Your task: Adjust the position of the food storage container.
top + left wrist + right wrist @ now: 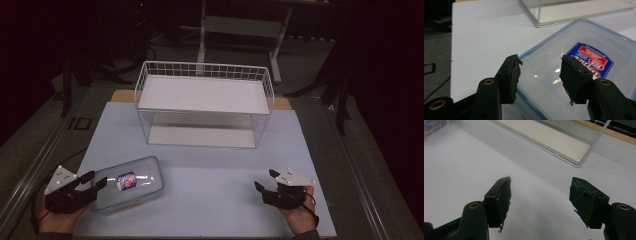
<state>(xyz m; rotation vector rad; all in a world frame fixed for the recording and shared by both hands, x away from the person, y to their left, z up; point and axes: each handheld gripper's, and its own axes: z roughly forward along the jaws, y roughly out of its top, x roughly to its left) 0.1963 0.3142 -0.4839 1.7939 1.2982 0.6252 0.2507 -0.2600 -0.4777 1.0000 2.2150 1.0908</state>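
Note:
A clear plastic lidded container (131, 182) with a blue rim and a red-and-blue label (126, 181) lies flat at the front left of the white table. My left gripper (96, 180) is open at the container's left corner, its jaws straddling that corner just above the lid (554, 62). The label (592, 58) shows past the right jaw. A white wire two-level rack (204, 102) stands at the back middle of the table. My right gripper (266, 180) is open over bare table at the front right, nothing between its jaws (540, 195).
The rack's lower shelf (554, 138) and a corner post lie ahead of the right gripper. The table's wooden back edge (282, 102) shows behind the rack. A white desk frame (240, 25) stands beyond in the dark room. A metal rail (30, 170) runs along the table's left.

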